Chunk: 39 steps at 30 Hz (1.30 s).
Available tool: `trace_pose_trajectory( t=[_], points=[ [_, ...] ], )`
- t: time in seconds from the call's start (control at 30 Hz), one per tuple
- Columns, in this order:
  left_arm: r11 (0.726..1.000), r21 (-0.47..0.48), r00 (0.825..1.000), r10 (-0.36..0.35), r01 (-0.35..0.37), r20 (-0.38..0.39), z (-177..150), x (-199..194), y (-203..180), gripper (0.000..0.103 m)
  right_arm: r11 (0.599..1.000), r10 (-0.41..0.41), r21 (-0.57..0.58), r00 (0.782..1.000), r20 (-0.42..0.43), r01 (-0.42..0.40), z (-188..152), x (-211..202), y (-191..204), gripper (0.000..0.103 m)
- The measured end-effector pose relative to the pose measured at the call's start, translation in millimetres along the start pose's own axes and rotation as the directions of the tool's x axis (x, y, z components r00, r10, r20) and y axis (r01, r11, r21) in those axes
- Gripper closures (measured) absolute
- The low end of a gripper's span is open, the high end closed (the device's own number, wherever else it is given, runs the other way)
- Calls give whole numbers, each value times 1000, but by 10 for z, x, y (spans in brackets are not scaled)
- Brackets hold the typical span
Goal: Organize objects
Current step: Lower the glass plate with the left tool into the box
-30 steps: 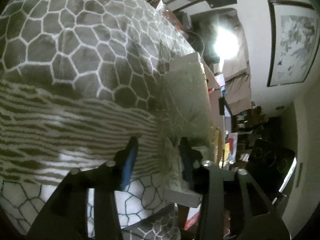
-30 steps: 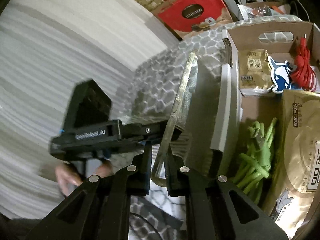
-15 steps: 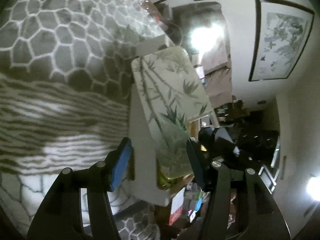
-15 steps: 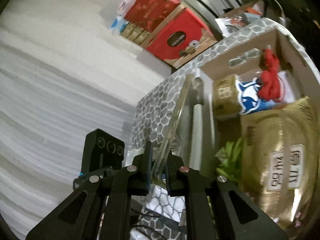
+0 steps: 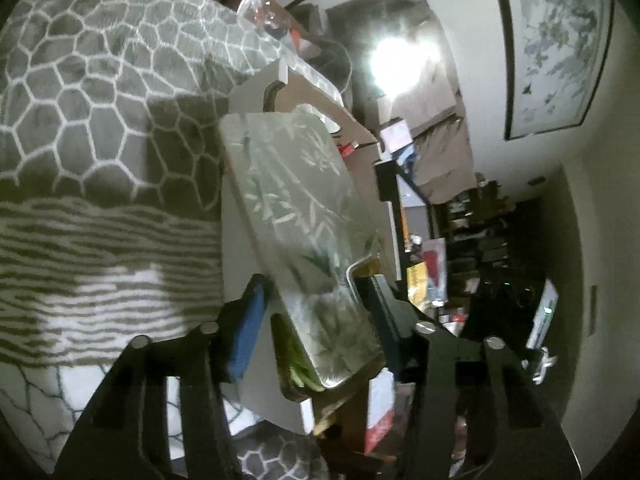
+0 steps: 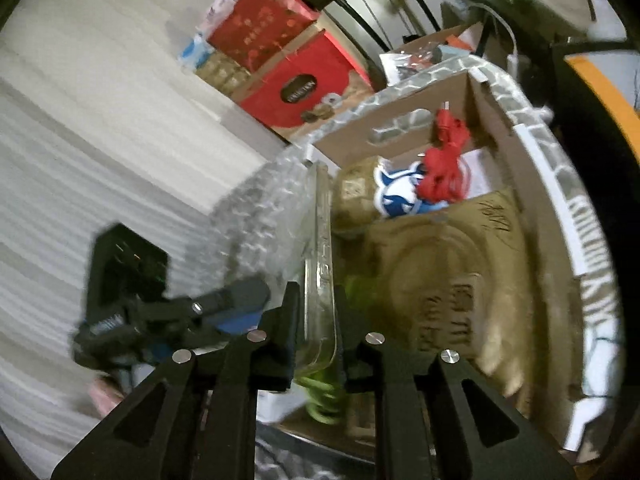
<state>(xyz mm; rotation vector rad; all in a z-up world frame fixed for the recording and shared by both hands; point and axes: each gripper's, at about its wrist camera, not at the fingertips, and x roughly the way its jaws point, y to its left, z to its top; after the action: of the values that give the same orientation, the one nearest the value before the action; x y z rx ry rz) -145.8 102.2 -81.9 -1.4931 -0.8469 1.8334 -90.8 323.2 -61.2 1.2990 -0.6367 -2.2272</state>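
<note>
Right gripper (image 6: 318, 336), lower centre of the right wrist view: fingers (image 6: 286, 328) pinched the edge of a glass tray (image 6: 320, 240) seen edge-on, jaws just beginning to ease apart; tray stood over an open cardboard box (image 6: 504, 136). Left gripper (image 5: 316, 320), lower centre of the left wrist view: fingers (image 5: 248, 328) half spread and closing around the bamboo-patterned tray's (image 5: 296, 208) near end; contact could not be told; patterned blanket (image 5: 100, 120) at left.

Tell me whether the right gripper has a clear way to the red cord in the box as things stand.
Probably not yet. The right gripper has the glass tray edge between its opening jaws, and the red cord lies uncovered beyond it in the cardboard box.
</note>
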Motion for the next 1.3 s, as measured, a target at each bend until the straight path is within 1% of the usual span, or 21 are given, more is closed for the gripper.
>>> trace_pose_trajectory(
  t=[0.07, 0.17, 0.23, 0.3, 0.43, 0.53, 0.67, 0.8, 0.93, 0.97, 1.07, 1.1, 1.17, 1.23, 1.3],
  points=[
    [999, 33, 999, 34, -35, 17, -45, -37, -30, 63, 999, -35, -34, 999, -2, 35, -14, 42, 28, 87],
    [994, 89, 997, 58, -63, 51, -120, -112, -140, 64, 991, -93, -96, 996, 7, 93, -42, 79, 91, 87],
    [990, 120, 996, 60, -67, 67, -140, -155, -229, 64, 983, -126, -133, 992, 19, 127, -56, 79, 134, 88],
    [987, 146, 996, 56, -66, 71, -139, -182, -323, 64, 981, -129, -143, 991, 23, 131, -66, 71, 148, 89],
    [982, 172, 996, 76, -84, 56, -68, -127, -496, 64, 983, -125, -133, 991, 43, 130, -40, -21, 130, 89],
    [977, 195, 996, 87, -91, 32, -9, -2, -595, 64, 982, -139, -122, 988, 66, 146, 7, -118, 73, 89],
    [977, 190, 995, 99, -94, -17, 78, 265, -709, 64, 982, -159, -92, 984, 76, 166, 118, -222, -95, 89],
    [974, 197, 992, 123, -113, -41, 122, 480, -754, 64, 978, -189, -79, 980, 69, 194, 216, -241, -250, 89],
    [966, 207, 984, 169, -153, -59, 189, 676, -799, 64, 972, -227, -59, 973, 46, 229, 274, -159, -435, 89],
    [962, 211, 980, 189, -172, -66, 214, 733, -801, 64, 971, -234, -50, 972, 37, 236, 283, -129, -481, 89],
    [958, 207, 974, 216, -198, -71, 242, 807, -800, 64, 970, -240, -39, 971, 18, 240, 285, -52, -583, 90],
    [957, 207, 972, 223, -205, -72, 238, 810, -804, 64, 968, -245, -42, 969, 23, 246, 278, -55, -588, 91],
    [947, 214, 963, 260, -240, -73, 219, 821, -816, 69, 966, -253, -50, 967, 23, 254, 275, -59, -583, 91],
    [942, 218, 958, 277, -254, -80, 185, 816, -823, 69, 959, -276, -60, 961, 26, 277, 275, -65, -565, 90],
    [933, 233, 952, 299, -276, -71, 153, 807, -846, 69, 944, -314, -91, 949, 39, 316, 272, -80, -526, 86]
  ],
)
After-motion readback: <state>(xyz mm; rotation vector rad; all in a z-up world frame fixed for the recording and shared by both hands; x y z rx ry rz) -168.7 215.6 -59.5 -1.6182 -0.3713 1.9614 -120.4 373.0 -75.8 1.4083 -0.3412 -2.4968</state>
